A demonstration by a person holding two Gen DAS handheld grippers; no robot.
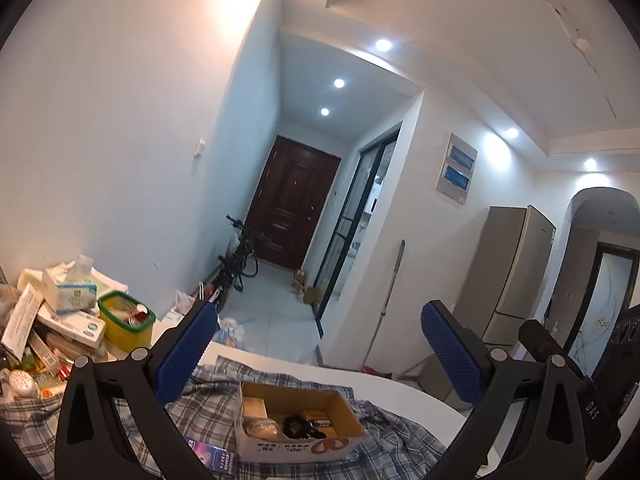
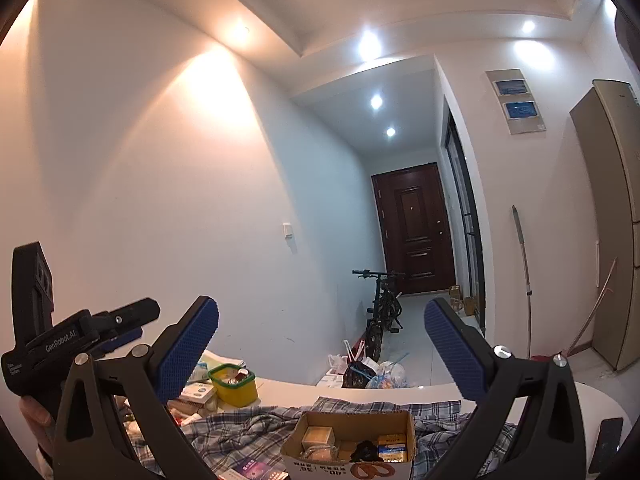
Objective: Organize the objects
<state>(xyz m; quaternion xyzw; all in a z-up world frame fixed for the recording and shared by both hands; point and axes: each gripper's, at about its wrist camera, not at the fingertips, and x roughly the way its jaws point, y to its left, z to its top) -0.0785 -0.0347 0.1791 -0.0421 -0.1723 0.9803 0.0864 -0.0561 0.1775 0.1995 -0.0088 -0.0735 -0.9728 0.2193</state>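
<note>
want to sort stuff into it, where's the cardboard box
The cardboard box sits open on the plaid cloth, low centre in both wrist views.

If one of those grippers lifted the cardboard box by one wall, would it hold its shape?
Probably not well. The cardboard box is open-topped with thin walls, so it may flex. Several small items sit inside, so it could tilt and spill. The rumpled plaid cloth beneath may drag along.

Place: a lived-in home, open dining and hallway area.
Entry: a dark wooden front door (image 2: 412, 232) ends a narrow tiled hallway, with a bicycle (image 2: 382, 312) parked beside the wall.
Appliance: a tall fridge (image 1: 508, 272) stands by an arched doorway.
Desk: a white desk (image 2: 360, 394) carries a plaid cloth (image 1: 400, 432), tissue packs and household clutter.
Ceiling: recessed spotlights.
</note>
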